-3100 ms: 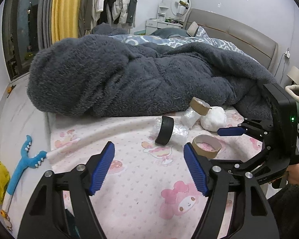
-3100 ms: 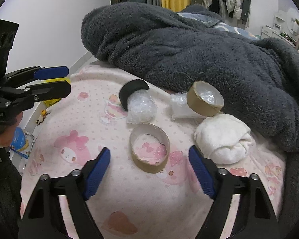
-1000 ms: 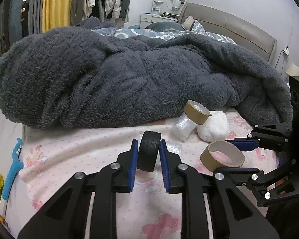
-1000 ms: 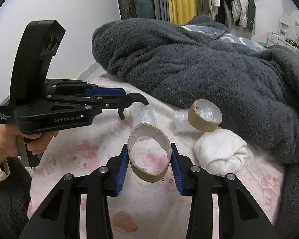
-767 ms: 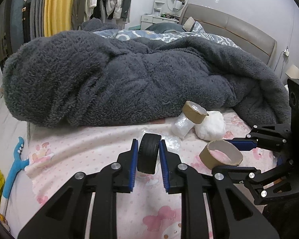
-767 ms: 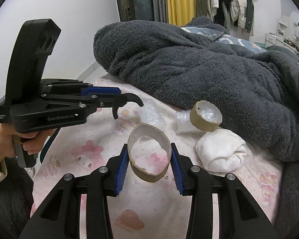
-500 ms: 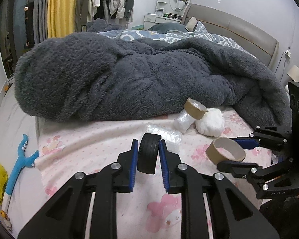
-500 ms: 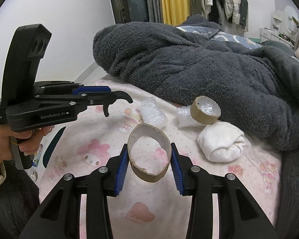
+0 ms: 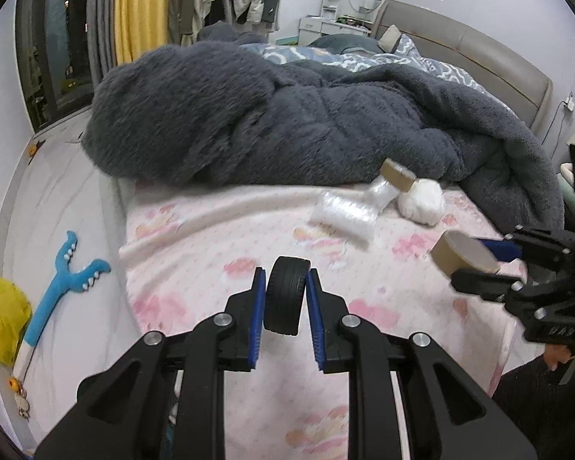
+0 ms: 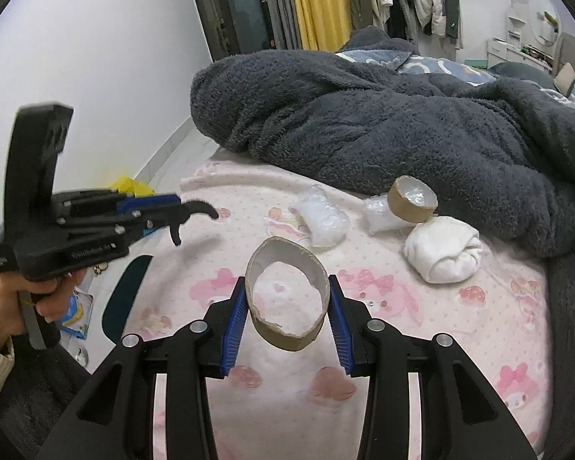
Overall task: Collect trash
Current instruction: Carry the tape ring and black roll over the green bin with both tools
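Observation:
My left gripper (image 9: pixel 285 291) is shut on a small black ring like a toy tyre (image 9: pixel 286 295), held above the pink sheet (image 9: pixel 211 253). My right gripper (image 10: pixel 287 310) is shut on a squashed cardboard tape core (image 10: pixel 287 299), lifted off the bed; this cardboard tape core (image 9: pixel 464 255) shows at the right of the left wrist view. Still on the sheet lie a clear plastic wad (image 10: pixel 324 216), a second cardboard ring (image 10: pixel 412 199) resting on more plastic wrap (image 10: pixel 381 216), and a white crumpled ball (image 10: pixel 442 255).
A thick dark grey blanket (image 9: pixel 306 122) covers the far half of the bed. On the floor to the left lie a blue toy (image 9: pixel 63 276) and a yellow bag (image 9: pixel 0 318). A hand (image 10: pixel 15 299) holds the left gripper body (image 10: pixel 69 230) over the bed's left edge.
Both grippers have pulled back from the bed's trash with their loads, the left one moving leftward toward the bed edge. The clear plastic wad stays on the sheet. Neither grip has altered.

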`<action>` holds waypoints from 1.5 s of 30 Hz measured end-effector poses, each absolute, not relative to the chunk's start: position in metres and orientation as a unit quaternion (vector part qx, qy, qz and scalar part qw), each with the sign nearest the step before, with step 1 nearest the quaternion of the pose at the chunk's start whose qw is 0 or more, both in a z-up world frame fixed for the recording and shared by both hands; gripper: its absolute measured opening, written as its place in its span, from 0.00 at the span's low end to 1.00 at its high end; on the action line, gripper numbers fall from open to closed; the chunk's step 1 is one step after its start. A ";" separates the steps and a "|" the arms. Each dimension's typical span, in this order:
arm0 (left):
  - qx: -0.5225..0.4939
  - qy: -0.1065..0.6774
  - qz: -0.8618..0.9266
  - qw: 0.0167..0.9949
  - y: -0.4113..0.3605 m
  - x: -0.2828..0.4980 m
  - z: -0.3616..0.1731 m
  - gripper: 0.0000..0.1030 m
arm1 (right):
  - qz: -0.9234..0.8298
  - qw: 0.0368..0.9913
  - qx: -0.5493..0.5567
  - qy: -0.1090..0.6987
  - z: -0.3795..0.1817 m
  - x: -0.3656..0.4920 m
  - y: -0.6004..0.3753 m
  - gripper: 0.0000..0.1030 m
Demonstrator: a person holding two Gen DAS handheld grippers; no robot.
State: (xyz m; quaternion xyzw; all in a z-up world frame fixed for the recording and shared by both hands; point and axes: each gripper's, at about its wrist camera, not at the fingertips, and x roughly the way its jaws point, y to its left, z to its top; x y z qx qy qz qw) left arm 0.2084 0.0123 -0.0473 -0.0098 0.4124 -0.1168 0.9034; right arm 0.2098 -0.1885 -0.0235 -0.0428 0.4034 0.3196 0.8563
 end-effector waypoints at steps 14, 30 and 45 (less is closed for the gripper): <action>-0.027 0.442 -0.066 0.894 0.066 0.174 -0.065 0.23 | 0.325 0.856 0.000 0.402 -0.010 0.181 -0.161 0.40; -0.051 0.476 -0.014 0.878 0.135 0.136 -0.098 0.22 | 0.375 0.835 -0.026 0.402 -0.005 0.164 -0.076 0.40; -0.083 0.533 0.023 0.841 0.187 0.123 -0.147 0.23 | 0.417 0.805 -0.063 0.418 -0.027 0.159 0.008 0.40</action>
